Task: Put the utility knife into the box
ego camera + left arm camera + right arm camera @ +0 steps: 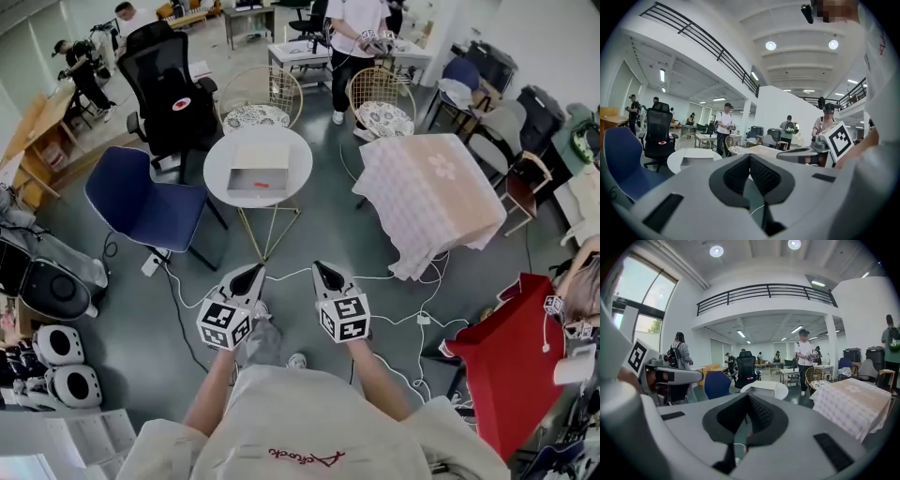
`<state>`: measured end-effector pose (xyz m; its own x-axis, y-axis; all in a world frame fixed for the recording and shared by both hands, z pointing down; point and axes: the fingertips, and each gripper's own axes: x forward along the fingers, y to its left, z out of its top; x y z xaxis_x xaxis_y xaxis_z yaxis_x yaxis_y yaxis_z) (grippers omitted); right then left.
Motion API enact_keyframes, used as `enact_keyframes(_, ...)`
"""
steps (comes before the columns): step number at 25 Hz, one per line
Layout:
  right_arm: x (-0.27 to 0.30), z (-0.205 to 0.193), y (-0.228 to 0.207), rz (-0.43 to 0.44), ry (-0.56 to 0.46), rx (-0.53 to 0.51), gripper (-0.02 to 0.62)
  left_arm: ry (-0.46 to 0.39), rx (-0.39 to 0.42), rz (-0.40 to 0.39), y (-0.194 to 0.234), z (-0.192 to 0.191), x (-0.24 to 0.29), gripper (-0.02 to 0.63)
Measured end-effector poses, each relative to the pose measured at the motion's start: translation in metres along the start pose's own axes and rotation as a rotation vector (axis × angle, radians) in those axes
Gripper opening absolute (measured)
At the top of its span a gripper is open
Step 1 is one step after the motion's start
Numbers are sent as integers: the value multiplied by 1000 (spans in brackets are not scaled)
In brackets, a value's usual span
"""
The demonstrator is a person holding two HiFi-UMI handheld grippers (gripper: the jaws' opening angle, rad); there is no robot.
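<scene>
A pale open box point(258, 169) sits on the round white table point(217, 169) ahead of me. A small red-orange utility knife point(261, 185) lies in its front part. My left gripper point(251, 271) and right gripper point(319, 267) hang side by side over the floor, well short of the table, both pointing at it. In the left gripper view the left gripper point(750, 157) has its pads together with nothing between them, and the box point(696, 161) shows far ahead. The right gripper point(747, 397) is also shut and empty, with the box point(761, 389) beyond it.
A blue chair point(141, 202) and a black office chair point(169, 89) stand left of the table, with two wire chairs point(258, 98) behind it. A table under a checked cloth point(431, 192) stands to the right. Cables point(403, 319) cross the floor. People stand at the back.
</scene>
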<state>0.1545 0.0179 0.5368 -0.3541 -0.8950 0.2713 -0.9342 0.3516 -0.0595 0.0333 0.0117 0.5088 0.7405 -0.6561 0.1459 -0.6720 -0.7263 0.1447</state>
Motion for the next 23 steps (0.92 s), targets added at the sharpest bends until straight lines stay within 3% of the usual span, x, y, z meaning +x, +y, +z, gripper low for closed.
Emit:
enact_keyframes(10,-8,-3,10,3,-9,12,15,-9,-30,3,-7,-10,-12,12)
enact_keyframes(16,-2,-4,18,16,-10,10,15,2,22,5,-11,-12,-15,11)
enact_keyframes(23,-5,-2,29,29,-3,-6,15,1,-2,8,-16,-15,-22,11)
